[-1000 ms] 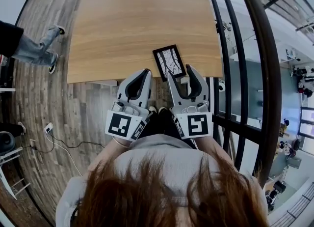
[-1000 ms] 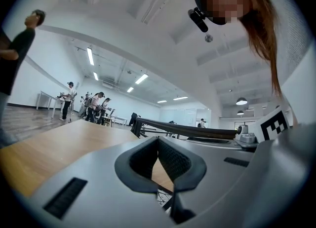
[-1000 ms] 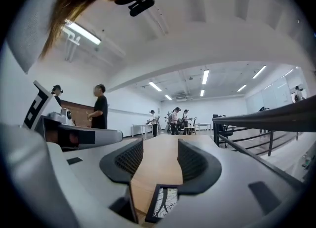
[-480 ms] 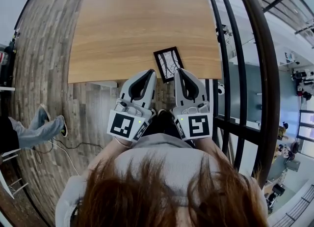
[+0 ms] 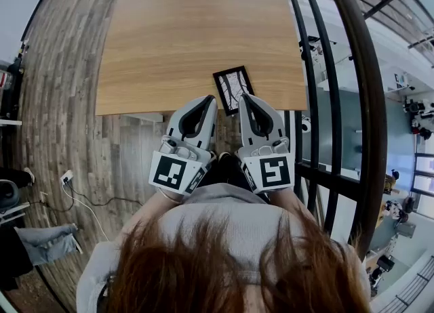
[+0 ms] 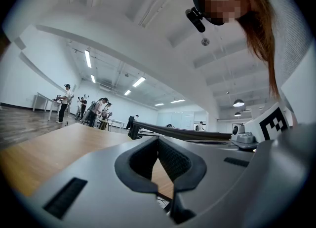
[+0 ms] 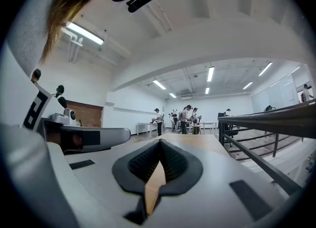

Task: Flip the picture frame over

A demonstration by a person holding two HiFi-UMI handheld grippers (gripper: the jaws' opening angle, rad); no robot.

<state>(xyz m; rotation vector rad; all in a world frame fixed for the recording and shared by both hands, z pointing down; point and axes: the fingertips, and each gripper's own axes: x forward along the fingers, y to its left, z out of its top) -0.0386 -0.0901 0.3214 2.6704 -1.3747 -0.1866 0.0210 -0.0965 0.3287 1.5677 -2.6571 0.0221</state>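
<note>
A small black picture frame (image 5: 233,89) with a branch picture lies face up on the wooden table (image 5: 176,34), close to its near edge. Both grippers hover level just short of that edge. My left gripper (image 5: 209,100) is shut and empty, a little left of the frame's near end. My right gripper (image 5: 245,97) is shut and empty too, by the frame's near right corner. In the left gripper view the closed jaws (image 6: 158,139) point across the tabletop, and the frame (image 6: 177,133) shows edge-on as a dark bar. The right gripper view shows its closed jaws (image 7: 160,143) with nothing between them.
A dark metal railing (image 5: 319,101) runs along the table's right side, near my right gripper. The floor is wood plank, with a socket and cables (image 5: 74,193) at the left. A person's legs (image 5: 41,244) are at lower left. Distant people stand at tables (image 7: 185,118).
My right gripper's jaws went from open to shut with nothing in them. Both grippers edged slightly toward the frame. The person on the left walked down the floor.
</note>
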